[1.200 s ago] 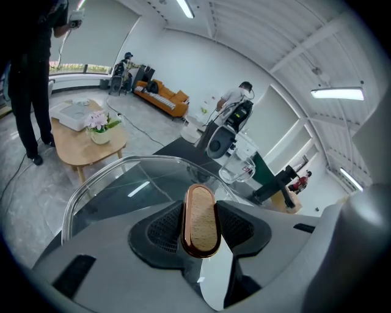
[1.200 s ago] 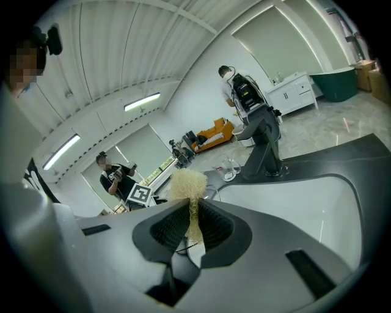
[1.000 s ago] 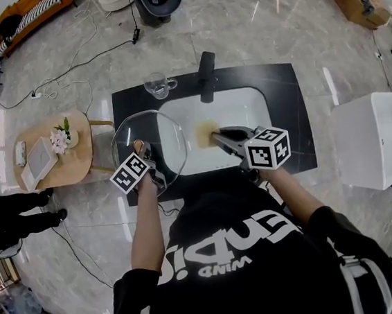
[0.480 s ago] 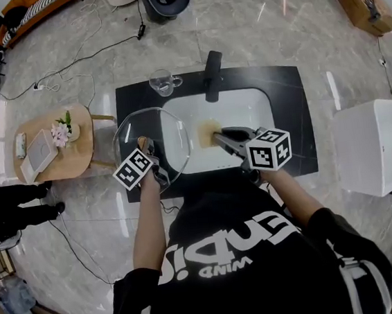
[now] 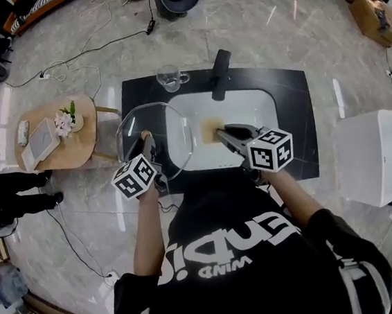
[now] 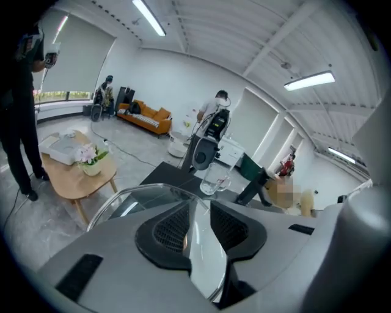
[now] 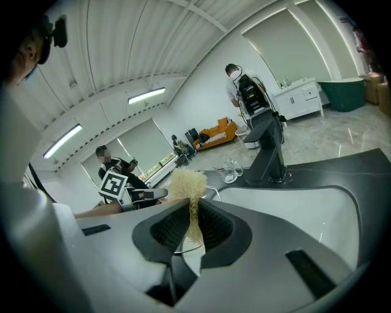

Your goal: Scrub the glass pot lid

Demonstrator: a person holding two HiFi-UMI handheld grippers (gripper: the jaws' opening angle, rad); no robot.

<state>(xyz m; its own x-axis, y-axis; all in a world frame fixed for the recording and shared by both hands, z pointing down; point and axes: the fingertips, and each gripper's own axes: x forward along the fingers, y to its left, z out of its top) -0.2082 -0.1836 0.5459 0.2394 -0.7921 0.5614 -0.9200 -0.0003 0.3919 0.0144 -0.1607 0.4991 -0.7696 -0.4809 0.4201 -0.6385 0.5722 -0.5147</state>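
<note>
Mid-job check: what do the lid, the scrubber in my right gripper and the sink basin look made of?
Pot lid: clear glossy glass; the counter shows through it, and its thin rim looks metallic.
Scrubber: pale yellow tangled fibres, matte, perhaps loofah or plastic mesh.
Sink basin: smooth white, probably glazed ceramic, though that stays a guess.

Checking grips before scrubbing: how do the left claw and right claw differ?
The left claw is closing on the glass lid; the right claw pinches a tan scrubber. The left claw sits left of the sink; the right claw is over it. Both grip something.
</note>
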